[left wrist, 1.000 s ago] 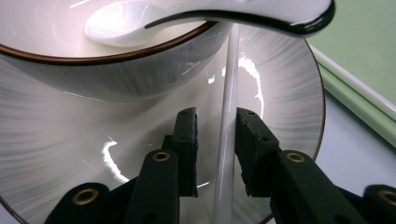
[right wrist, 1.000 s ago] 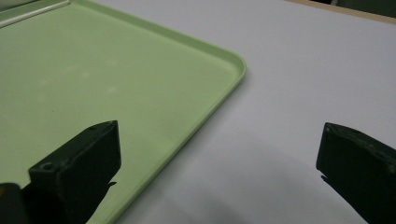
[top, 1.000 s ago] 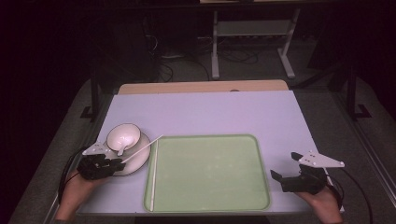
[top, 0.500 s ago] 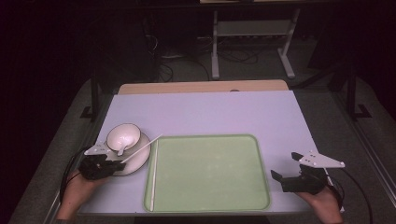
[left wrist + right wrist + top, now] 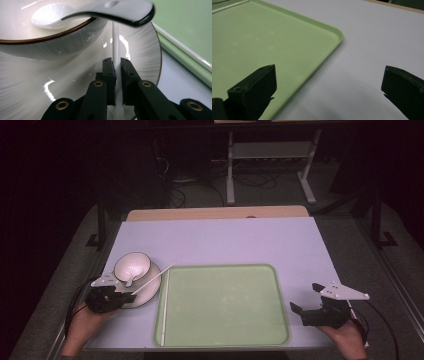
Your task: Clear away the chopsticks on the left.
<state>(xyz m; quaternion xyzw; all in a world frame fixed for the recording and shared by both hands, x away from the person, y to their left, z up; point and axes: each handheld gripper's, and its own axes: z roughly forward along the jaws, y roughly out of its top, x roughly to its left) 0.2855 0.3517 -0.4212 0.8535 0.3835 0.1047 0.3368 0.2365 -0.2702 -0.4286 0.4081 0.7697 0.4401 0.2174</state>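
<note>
Chopstick [image 5: 115,40], thin and white, is pinched between the closed jaws of the left gripper [image 5: 111,296], slanting over the plate [image 5: 150,290] toward the green tray [image 5: 225,305]. The grasp looks made; next comes lifting it clear of the spoon [image 5: 75,12] and bowl [image 5: 132,266] left of the tray. Right of the tray the right gripper [image 5: 320,312] hangs wide open, empty, above the pale lilac table [image 5: 225,240]. Dark room beyond.

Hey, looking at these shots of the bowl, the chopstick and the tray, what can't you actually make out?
- Chopstick: its far end is hidden behind the spoon handle in the left gripper view.
- Bowl: its far rim is cut off by the top edge there.
- Second chopstick on the tray: too thin in the high view to tell its tips.
- Left tool: its base runs off the bottom edge.
</note>
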